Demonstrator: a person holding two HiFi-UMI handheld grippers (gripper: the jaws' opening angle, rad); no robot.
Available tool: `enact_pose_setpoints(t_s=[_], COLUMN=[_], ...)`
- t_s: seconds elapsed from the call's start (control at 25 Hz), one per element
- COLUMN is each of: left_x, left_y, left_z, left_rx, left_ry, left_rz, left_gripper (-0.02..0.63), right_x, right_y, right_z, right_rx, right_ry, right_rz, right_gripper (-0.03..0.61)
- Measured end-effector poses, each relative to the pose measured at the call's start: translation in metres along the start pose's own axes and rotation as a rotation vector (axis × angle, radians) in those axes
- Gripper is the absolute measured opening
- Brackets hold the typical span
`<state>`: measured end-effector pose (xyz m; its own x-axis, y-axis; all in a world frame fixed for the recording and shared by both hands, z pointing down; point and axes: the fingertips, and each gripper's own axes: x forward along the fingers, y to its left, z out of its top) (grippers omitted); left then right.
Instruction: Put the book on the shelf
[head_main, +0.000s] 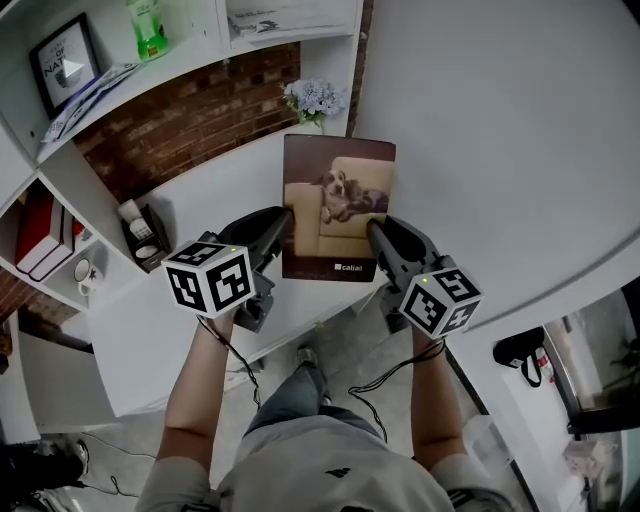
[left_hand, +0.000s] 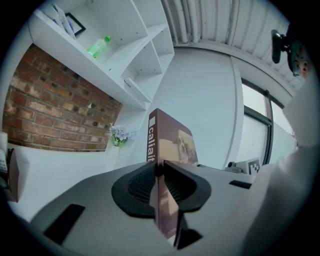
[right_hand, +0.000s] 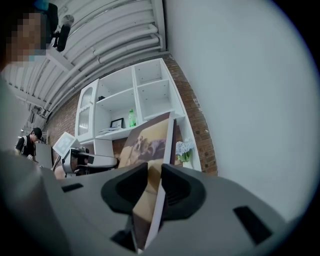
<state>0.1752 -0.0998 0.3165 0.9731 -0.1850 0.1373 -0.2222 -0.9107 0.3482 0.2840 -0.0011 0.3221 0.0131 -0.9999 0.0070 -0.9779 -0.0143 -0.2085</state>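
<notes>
A brown book (head_main: 338, 205) with a dog on an armchair on its cover hangs in the air above the white desk, cover up. My left gripper (head_main: 288, 222) is shut on its left edge, the spine side (left_hand: 154, 150). My right gripper (head_main: 372, 232) is shut on its right edge, the page side (right_hand: 155, 200). Both sets of jaws press on the book. The white shelf unit (head_main: 120, 85) stands to the left and ahead, with open compartments (right_hand: 150, 97) visible in the right gripper view.
On the shelf stand a green bottle (head_main: 147, 27), a framed picture (head_main: 66, 62), papers and red books (head_main: 45, 232). A small vase of pale flowers (head_main: 315, 100) sits by the brick wall. A dark organiser (head_main: 145, 235) and a cup (head_main: 84, 271) lie at the left of the desk.
</notes>
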Motion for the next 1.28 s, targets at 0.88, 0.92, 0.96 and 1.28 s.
enact_pose_setpoints(t_s=[0.88, 0.92, 0.96, 1.28], left_x=[0.064, 0.066, 0.068, 0.073], left_y=[0.009, 0.011, 0.012, 0.018], left_z=[0.118, 0.124, 0.131, 0.186], left_rx=[0.104, 0.11, 0.116, 0.175], left_ry=[-0.15, -0.157, -0.164, -0.231], left_rz=[0.001, 0.004, 0.006, 0.015], left_gripper=[0.063, 0.063, 0.063, 0.063], right_x=[0.073, 0.077, 0.082, 0.112], right_y=[-0.055, -0.055, -0.056, -0.053], right_z=[0.108, 0.114, 0.12, 0.177], right_rx=[-0.036, -0.041, -0.046, -0.095], right_ry=[-0.129, -0.133, -0.138, -0.211], right_rz=[0.062, 0.066, 0.069, 0.1], right_gripper=[0.094, 0.094, 0.094, 0.092])
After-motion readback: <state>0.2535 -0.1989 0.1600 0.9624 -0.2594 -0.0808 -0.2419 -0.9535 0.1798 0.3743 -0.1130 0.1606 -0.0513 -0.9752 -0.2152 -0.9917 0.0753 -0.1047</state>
